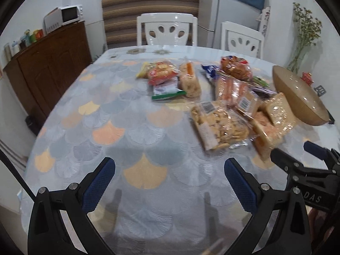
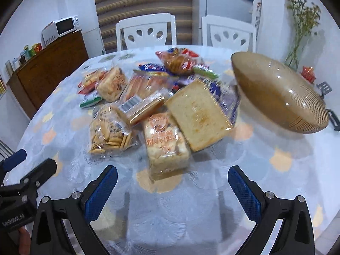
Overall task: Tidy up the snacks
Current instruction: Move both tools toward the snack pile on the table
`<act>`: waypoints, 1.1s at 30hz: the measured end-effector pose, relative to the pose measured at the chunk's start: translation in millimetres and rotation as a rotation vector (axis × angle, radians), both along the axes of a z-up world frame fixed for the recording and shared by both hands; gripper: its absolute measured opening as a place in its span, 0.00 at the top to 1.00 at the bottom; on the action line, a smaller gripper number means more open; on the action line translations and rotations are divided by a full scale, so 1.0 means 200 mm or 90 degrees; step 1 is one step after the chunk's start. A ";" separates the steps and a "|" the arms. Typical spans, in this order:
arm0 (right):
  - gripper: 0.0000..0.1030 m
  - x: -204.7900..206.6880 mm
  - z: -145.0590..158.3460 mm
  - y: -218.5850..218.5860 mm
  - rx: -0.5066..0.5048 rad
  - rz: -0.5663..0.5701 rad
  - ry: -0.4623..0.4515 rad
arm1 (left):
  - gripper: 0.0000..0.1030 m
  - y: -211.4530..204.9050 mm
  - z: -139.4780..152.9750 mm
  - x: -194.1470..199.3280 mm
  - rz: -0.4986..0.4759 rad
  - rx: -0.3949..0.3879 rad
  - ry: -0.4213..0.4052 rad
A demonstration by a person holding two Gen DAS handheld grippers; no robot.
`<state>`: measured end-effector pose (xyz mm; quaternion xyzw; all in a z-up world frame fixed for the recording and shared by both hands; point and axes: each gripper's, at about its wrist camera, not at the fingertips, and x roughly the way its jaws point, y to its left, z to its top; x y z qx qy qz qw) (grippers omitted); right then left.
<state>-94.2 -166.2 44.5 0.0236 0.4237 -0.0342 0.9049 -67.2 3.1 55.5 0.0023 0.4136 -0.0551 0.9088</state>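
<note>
Both the left gripper (image 1: 170, 171) and the right gripper (image 2: 172, 179) hang spread apart and empty low in frame above the table (image 1: 131, 131), the heap of snack packets (image 2: 161, 106) lying mid-frame just beyond the right one, the brown bowl (image 2: 276, 97) at right.

Roughly a dozen snack packets (image 2: 165, 140); one brown bowl (image 2: 276, 97); two white chairs (image 2: 146, 31); one microwave (image 1: 71, 13)

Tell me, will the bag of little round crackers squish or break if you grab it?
The cracker bag looks like thin clear plastic, so it will probably crinkle and flop. The crackers inside seem loose and thin, so a hard squeeze may crack some. It likely feels light.
</note>
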 end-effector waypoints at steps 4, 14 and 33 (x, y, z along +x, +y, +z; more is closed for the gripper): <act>0.00 0.04 0.01 -0.03 0.002 -0.009 0.001 | 0.01 -0.05 0.00 -0.02 -0.016 -0.018 0.007; 0.00 -0.05 0.09 0.00 -0.039 -0.022 -0.008 | 0.01 -0.15 0.15 -0.10 -0.059 0.021 -0.047; 0.00 -0.38 0.31 0.05 -0.187 -0.037 -0.065 | 0.01 -0.13 0.42 -0.17 -0.036 -0.021 -0.108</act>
